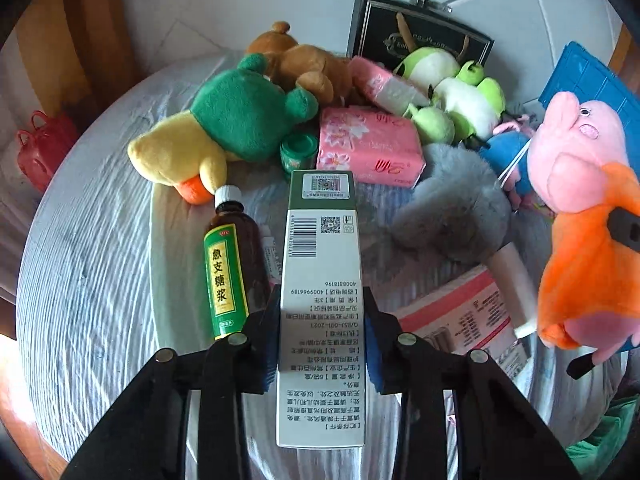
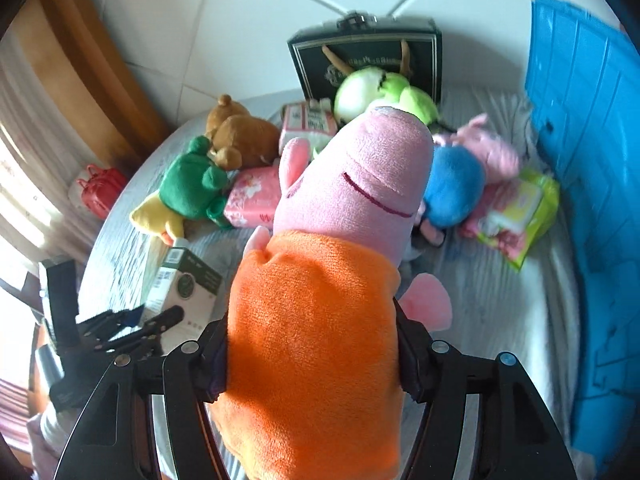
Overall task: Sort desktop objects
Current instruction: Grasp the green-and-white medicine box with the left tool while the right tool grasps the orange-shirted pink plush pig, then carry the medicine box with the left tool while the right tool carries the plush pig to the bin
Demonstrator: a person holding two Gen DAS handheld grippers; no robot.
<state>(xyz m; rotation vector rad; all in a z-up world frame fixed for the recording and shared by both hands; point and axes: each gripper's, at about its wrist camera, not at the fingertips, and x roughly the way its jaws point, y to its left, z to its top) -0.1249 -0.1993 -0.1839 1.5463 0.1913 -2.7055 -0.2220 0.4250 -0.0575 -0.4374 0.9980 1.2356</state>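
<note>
Left gripper jaws clamp a white carton; right gripper jaws grip a pig plush. Syrup bottle, tissue packs and plush toys crowd the table beyond.

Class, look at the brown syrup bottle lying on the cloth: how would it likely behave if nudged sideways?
The syrup bottle looks round-bodied and lies on its side, so it would probably roll. It seems rigid, likely glass or hard plastic, perhaps breakable. The wrinkled cloth might slow it.
</note>
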